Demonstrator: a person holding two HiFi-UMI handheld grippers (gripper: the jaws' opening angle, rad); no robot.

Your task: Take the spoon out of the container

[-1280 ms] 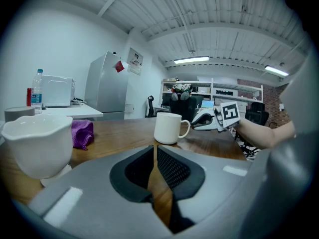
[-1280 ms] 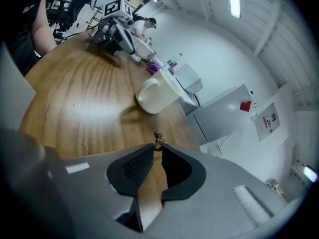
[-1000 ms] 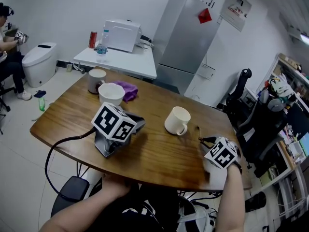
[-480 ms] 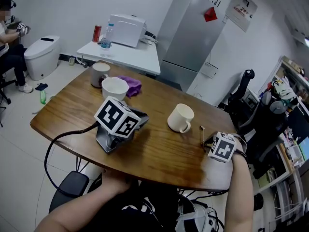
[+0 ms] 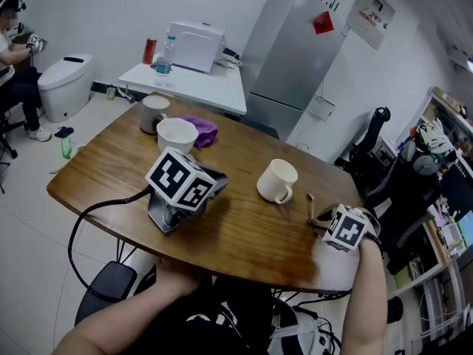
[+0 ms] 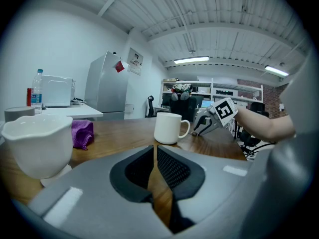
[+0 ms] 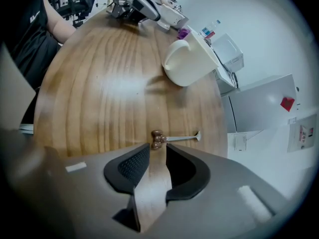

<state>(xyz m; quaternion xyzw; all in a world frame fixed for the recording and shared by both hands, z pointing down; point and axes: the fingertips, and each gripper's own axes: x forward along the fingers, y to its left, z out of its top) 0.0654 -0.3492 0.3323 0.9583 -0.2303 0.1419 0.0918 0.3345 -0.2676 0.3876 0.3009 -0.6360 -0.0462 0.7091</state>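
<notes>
On the wooden counter [image 5: 251, 235] I am counting one spoon [image 7: 177, 138], one white mug [image 5: 275, 181], one white bowl [image 5: 176, 134], one grey cup [image 5: 154, 113] and one purple cloth [image 5: 203, 132], plus the two tools I am working with. My right hand-held gripper [image 7: 158, 149] is tilting steeply down near the counter's right edge. Its jaws have just been opening and are now standing spread, with only bare wood showing in the gap between the pads. The spoon is lying flat on the counter, outside the mug and to its right. Its brown handle end is sitting just off the right jaw tips and its thin metal stem is running away to one side. Neither pad is pressing on it, and I cannot tell whether the tips are touching the brown end. The mug is standing upright near the middle of the counter, apart from the spoon, with its handle turning toward my side. My left hand-held gripper [image 6: 153, 148] is resting on the counter in front of me. Its jaws are pressing together at the tips and pinching nothing, and it is pointing toward the mug. The bowl is sitting just beyond it on the left. The cloth is lying beside the bowl, and the grey cup is standing behind them near the far edge.
</notes>
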